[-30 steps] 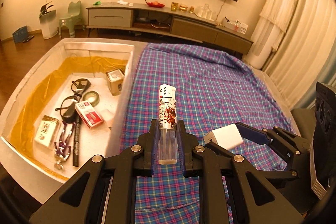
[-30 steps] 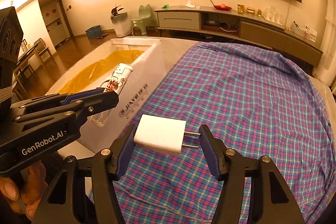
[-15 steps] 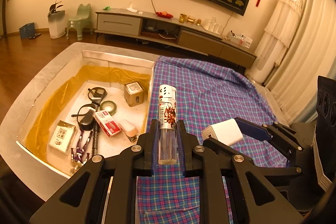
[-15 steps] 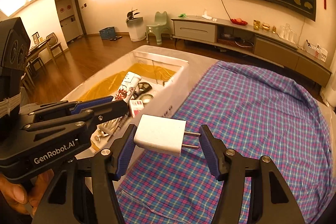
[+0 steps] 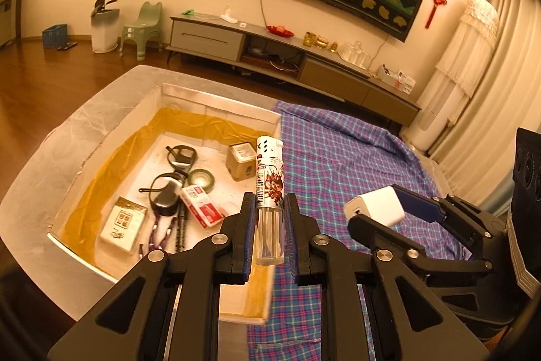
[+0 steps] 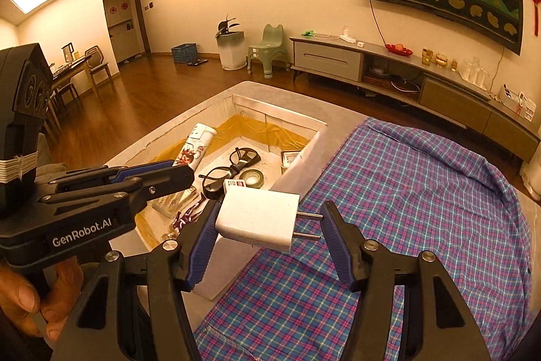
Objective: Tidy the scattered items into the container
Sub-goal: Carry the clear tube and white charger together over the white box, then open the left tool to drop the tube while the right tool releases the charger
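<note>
My left gripper point(image 5: 268, 219) is shut on a clear lighter point(image 5: 269, 188) with a cartoon label, held upright over the near right corner of the white foam box point(image 5: 81, 131). The lighter also shows in the right wrist view point(image 6: 194, 149). My right gripper point(image 6: 267, 222) is shut on a white plug adapter point(image 6: 257, 219), its two prongs against the right finger. It hangs above the box's right wall point(image 6: 304, 164), and also shows in the left wrist view point(image 5: 375, 207).
The box holds glasses point(image 5: 169, 178), a tape roll point(image 5: 202, 180), a red-and-white carton point(image 5: 201, 207), a small tin point(image 5: 240, 156), a card packet point(image 5: 123, 222) and pens. A plaid cloth point(image 5: 341, 164) covers the table to the right. A TV cabinet stands behind.
Both grippers have risen and moved left toward the box, each still holding its item. The box interior now shows more fully beneath them.
</note>
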